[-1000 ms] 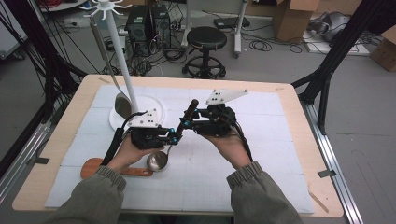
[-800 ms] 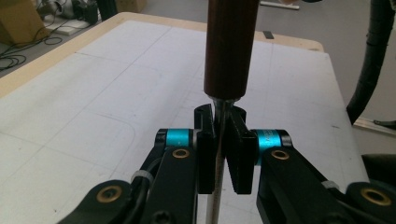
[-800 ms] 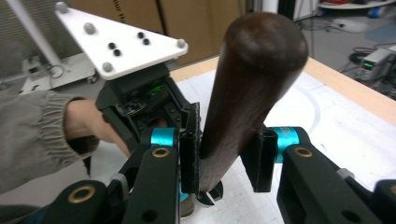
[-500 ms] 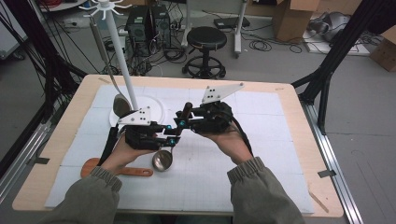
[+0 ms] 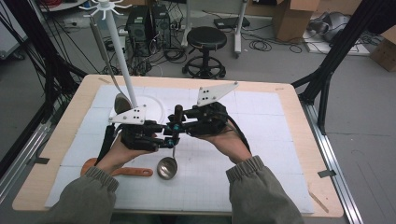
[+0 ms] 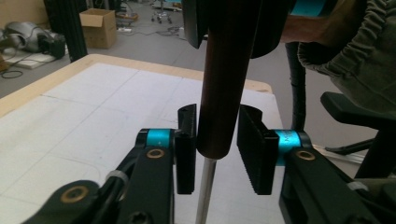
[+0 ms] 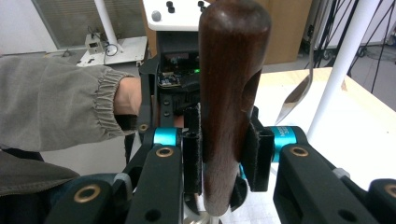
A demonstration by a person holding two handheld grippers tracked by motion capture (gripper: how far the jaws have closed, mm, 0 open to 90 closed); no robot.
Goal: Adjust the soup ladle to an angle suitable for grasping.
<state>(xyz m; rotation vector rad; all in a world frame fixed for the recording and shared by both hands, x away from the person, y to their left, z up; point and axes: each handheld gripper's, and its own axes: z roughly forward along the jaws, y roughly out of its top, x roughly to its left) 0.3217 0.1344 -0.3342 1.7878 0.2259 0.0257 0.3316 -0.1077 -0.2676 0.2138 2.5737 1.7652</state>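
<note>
Since a second ago the ladle (image 5: 168,158) got lifted — its bowl hangs higher above the white mat (image 5: 261,140) now, and the left gripper (image 5: 164,140) has just been easing its jaws apart around the handle's lower end, one pad touching and the other off it; the right gripper (image 5: 181,122) is clamped on the dark wooden handle (image 7: 231,93). Ladle's mid-table, long axis about 12 to 6, handle tip at 12, bowl at 6; I'd keep the right grip firm and re-close the left squarely — no twisting — before heading for the rack (image 5: 122,60) at 10 o'clock.
</note>
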